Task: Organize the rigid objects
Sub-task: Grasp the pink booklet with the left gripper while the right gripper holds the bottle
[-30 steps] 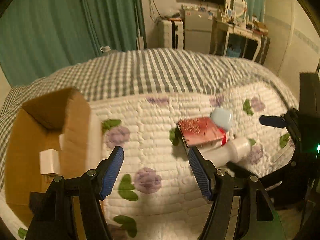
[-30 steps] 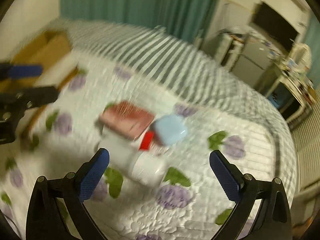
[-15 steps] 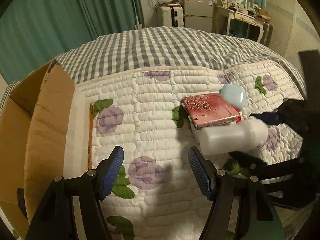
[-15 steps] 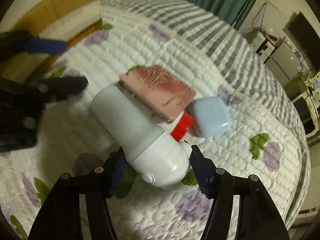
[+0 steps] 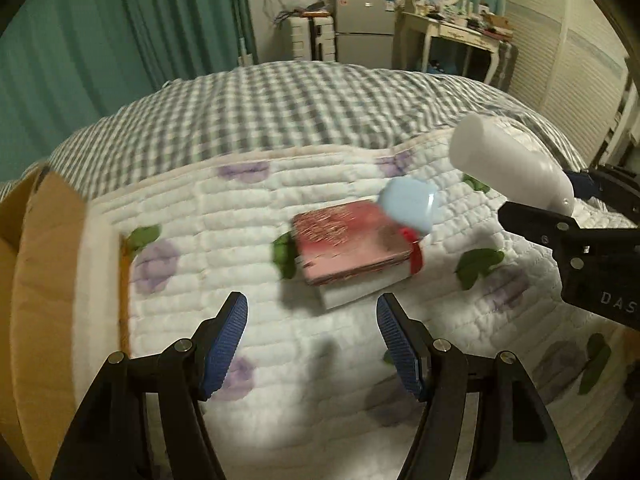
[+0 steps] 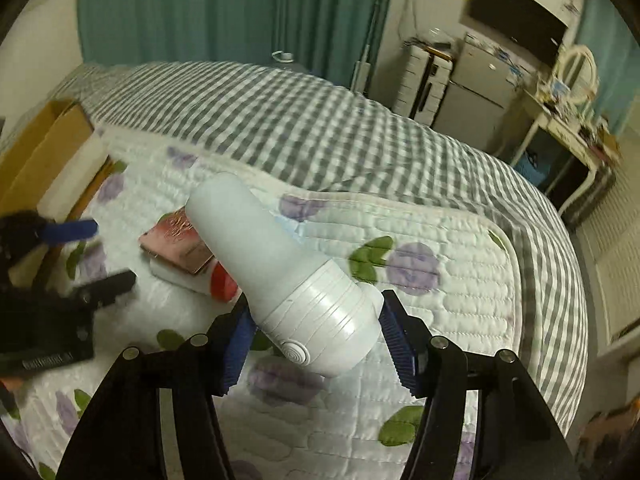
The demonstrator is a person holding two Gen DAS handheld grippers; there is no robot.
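My right gripper (image 6: 316, 320) is shut on the wide ribbed end of a white bottle (image 6: 288, 268), which it holds tilted above the quilt; the bottle (image 5: 508, 164) also shows at the right of the left wrist view. A pink box (image 5: 352, 240) lies on the quilt on top of a white container with a red cap (image 5: 414, 254). A light blue case (image 5: 408, 204) sits at the box's far corner. My left gripper (image 5: 311, 312) stands open just short of the pink box, with nothing between its fingers. It appears blurred (image 6: 92, 256) at the left of the right wrist view.
An open cardboard box (image 5: 40, 260) stands at the left edge of the flowered white quilt (image 5: 240, 240). Behind it lies a grey checked blanket (image 5: 280, 112). Green curtains, a small fridge and a dressing table line the far wall.
The right gripper closed on the white bottle and lifted it off the quilt. The left gripper moved down and closer to the pink box, with the cardboard box sliding to the frame's left edge.
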